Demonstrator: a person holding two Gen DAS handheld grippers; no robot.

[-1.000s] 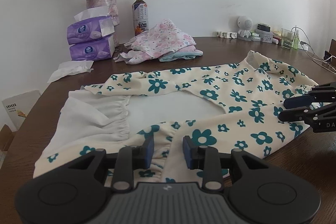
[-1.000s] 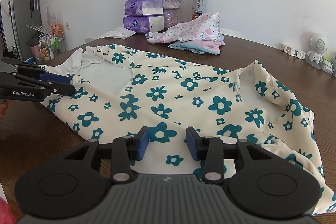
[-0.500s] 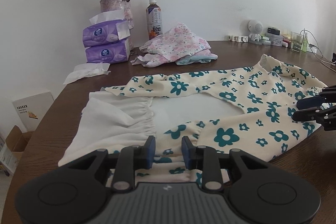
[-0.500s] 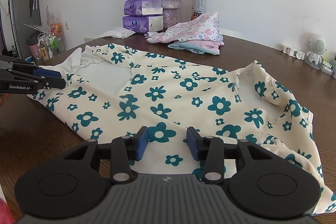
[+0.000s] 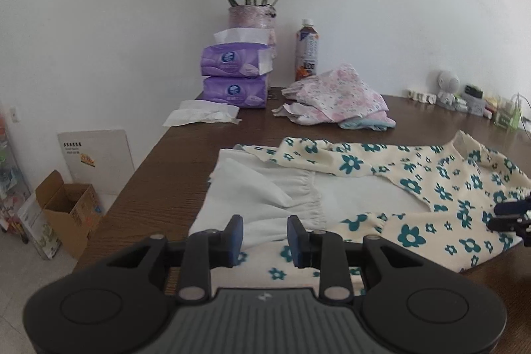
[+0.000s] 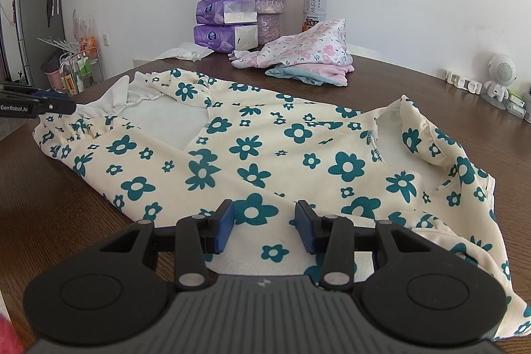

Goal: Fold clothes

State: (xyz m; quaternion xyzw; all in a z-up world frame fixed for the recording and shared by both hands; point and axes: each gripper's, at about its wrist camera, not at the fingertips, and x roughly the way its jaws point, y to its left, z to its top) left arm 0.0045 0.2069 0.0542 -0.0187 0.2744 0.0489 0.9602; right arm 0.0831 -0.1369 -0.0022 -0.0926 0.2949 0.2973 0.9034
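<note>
Soft daylight filled both views, and the white wall (image 5: 398, 5) came out bright and nearly blown, while the left wrist picture ran dimmer, grainier and a touch soft. In the right wrist view a pale sheen lay across the dark wooden surface (image 6: 415, 82) at the far right, with detail crisp on the floral garment (image 6: 265, 148). Fisheye bending curved the surface edges, and black vignette cut the corners.

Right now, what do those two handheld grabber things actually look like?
Each is matte black plastic: a ribbed grey-black body flanked by two round discs, with silver pivot screws. The left gripper and right gripper have blue fingertip pads. White lettering "GenRobot.AI" marks the left one's side.
</note>
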